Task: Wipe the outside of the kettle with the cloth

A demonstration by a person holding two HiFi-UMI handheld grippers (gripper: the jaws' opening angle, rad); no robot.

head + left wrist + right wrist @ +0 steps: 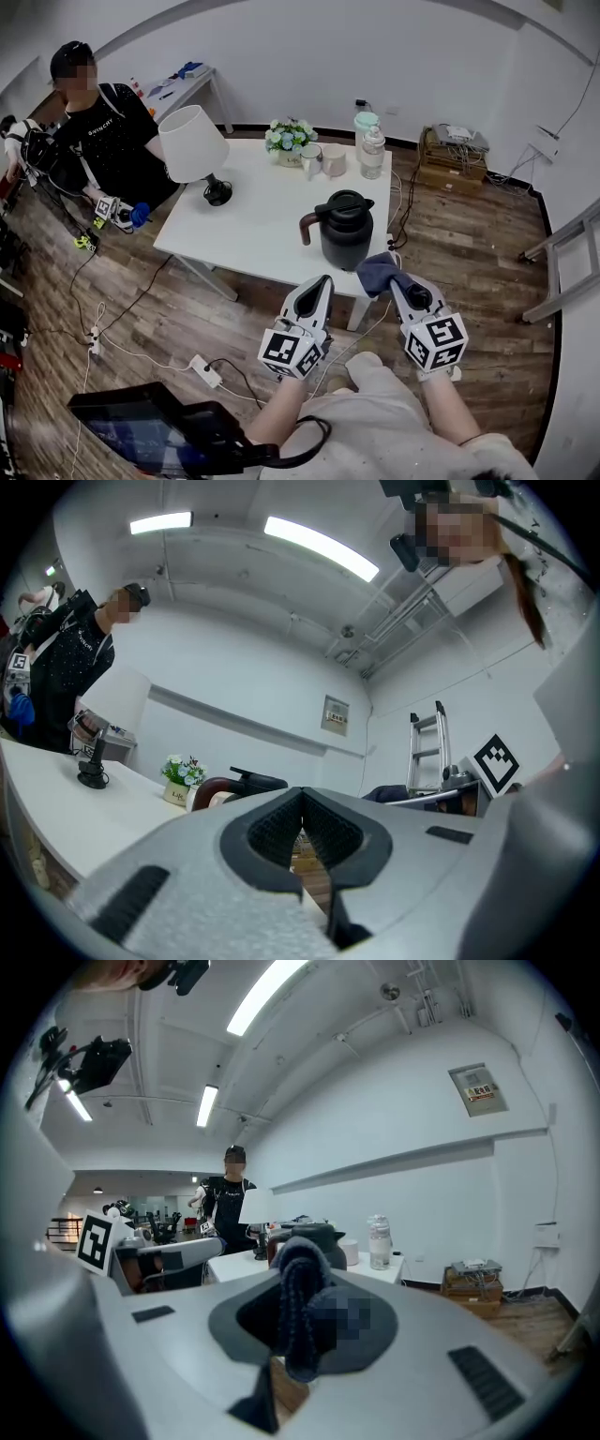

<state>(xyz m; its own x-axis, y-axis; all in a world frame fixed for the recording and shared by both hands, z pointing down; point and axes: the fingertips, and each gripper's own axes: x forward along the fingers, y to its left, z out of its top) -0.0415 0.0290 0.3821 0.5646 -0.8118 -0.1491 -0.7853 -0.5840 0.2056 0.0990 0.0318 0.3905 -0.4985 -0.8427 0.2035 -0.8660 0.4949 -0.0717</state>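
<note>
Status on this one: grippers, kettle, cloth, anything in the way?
Left gripper shut, empty, at near edge of the table. Right gripper shut on cloth, beside the kettle; contact unclear. Nothing between them.

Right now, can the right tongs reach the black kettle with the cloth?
Probably yes. The right tongs, shut on the cloth, sit close beside the kettle at the near edge of the table, and nothing stands between them.

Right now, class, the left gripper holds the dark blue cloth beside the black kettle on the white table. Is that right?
No. The right gripper holds the dark blue cloth, as the right gripper view shows; the left gripper is shut on nothing. The cloth is beside the black kettle on the white table.
</note>
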